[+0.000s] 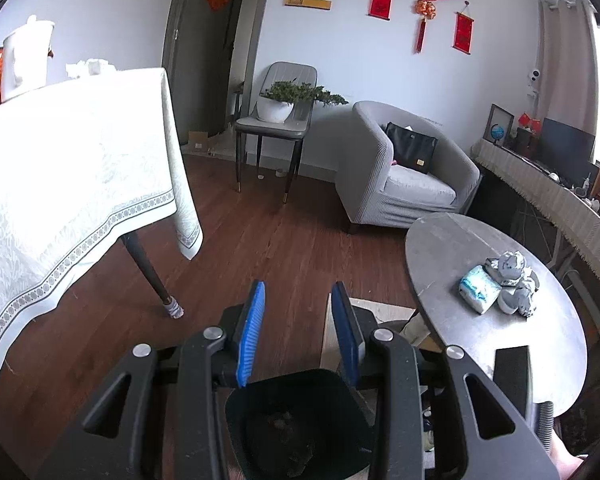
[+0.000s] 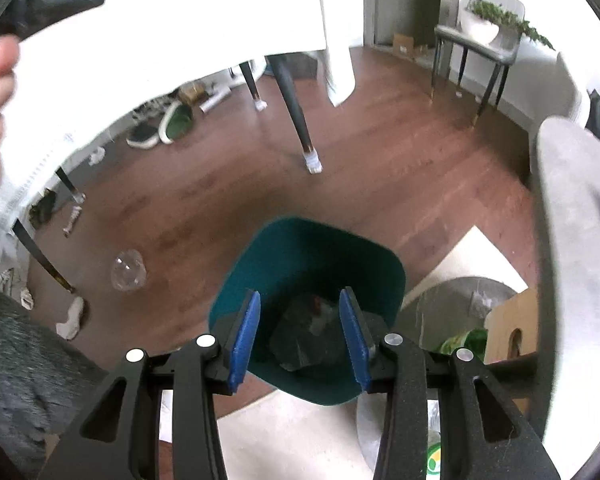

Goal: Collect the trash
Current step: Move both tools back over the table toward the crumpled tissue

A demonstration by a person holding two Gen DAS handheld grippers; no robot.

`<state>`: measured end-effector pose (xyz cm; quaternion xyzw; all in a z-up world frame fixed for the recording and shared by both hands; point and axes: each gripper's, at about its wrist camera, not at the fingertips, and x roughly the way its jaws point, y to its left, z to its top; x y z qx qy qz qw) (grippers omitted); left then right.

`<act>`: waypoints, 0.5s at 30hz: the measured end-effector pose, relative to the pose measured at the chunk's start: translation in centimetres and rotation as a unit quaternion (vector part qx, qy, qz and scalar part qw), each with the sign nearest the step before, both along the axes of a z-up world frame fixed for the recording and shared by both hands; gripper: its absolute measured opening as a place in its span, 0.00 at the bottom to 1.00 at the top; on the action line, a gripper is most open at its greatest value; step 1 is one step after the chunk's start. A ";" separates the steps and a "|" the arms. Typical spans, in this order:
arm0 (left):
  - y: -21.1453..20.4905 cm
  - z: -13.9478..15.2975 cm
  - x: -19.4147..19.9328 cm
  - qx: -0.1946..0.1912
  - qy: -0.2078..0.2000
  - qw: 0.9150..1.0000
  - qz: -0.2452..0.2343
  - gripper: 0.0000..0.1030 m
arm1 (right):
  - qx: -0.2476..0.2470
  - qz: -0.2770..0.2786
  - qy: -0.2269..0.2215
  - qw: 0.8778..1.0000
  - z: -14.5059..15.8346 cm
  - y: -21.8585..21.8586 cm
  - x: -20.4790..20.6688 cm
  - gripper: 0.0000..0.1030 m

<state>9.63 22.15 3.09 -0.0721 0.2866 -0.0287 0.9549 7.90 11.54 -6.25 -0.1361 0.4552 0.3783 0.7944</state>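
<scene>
A teal bin (image 2: 236,280) stands on the wood floor right below my right gripper (image 2: 300,294). That gripper is open with nothing between its blue pads. Crumpled grey trash (image 2: 308,340) lies inside the bin. In the left wrist view the same bin (image 1: 300,420) shows dark under my left gripper (image 1: 299,286), whose pads stand apart and hold nothing. On the round grey table (image 1: 460,248) to the right lie crumpled grey paper (image 1: 510,266) and a blue-and-white packet (image 1: 480,289). A clear plastic piece (image 2: 129,270) lies on the floor left of the bin.
A table under a white cloth (image 1: 80,180) fills the left, its dark leg (image 1: 152,272) near the bin. A grey armchair (image 1: 400,176) and a chair with a potted plant (image 1: 276,120) stand beyond. Shoes (image 2: 160,124) lie under the table, and a pale rug (image 2: 472,256) lies by the bin.
</scene>
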 end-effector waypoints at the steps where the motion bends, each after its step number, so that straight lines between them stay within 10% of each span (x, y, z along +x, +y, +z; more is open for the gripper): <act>1: -0.3 0.3 -0.1 -0.002 -0.005 1.000 -0.001 0.36 | 0.014 0.002 0.001 1.000 0.7 -0.4 -0.1 0.41; 15: -4.4 1.6 0.4 0.008 -0.020 1.000 -0.017 0.51 | 0.084 -0.027 -0.069 0.994 7.3 -6.3 -0.6 0.44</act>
